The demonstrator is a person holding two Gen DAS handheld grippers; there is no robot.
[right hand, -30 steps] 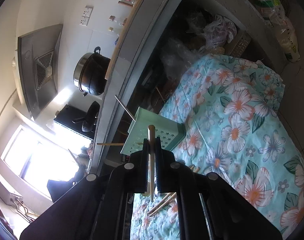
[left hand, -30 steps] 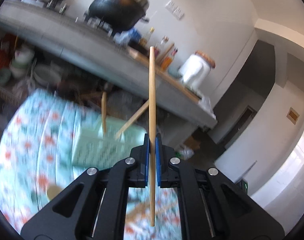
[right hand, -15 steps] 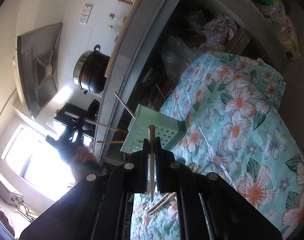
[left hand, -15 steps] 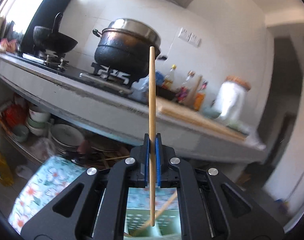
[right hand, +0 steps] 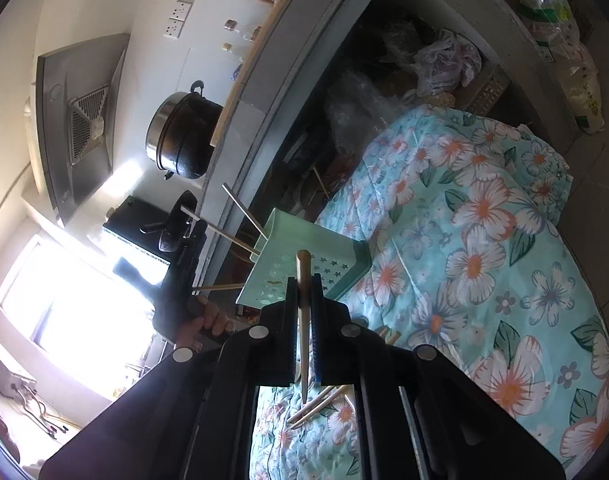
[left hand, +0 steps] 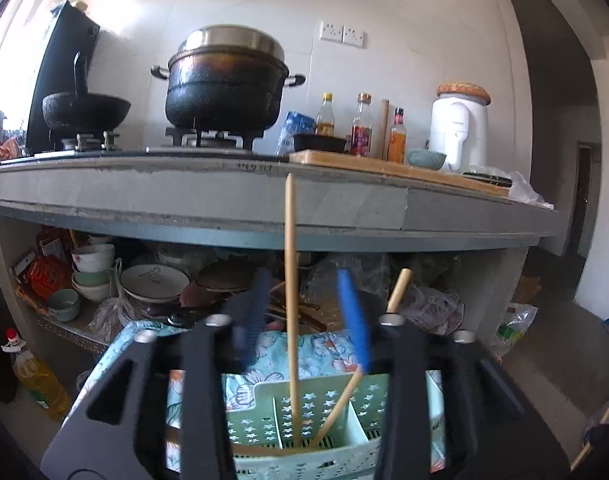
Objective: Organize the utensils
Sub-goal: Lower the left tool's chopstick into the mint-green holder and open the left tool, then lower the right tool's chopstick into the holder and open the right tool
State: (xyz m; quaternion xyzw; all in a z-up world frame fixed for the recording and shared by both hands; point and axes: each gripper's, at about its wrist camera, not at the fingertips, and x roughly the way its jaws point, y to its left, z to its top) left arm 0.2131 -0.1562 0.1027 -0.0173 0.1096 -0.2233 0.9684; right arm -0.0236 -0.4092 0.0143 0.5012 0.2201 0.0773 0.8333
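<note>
Above green basket [left hand: 304,420], left gripper [left hand: 304,312] level, jaws just parted off chopstick [left hand: 290,280]

A utensil basket [left hand: 324,416] sits on a floral cloth [right hand: 484,240], before the kitchen counter [left hand: 224,196]. Two chopsticks [left hand: 290,280] stand in its compartments. More chopsticks [right hand: 320,402] lie on the cloth nearby.

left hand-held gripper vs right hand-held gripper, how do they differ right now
The left hand-held gripper has just been opening; its chopstick stands free between the jaws, down in the green basket. The right hand-held gripper is shut on its chopstick. Both face the basket.
</note>
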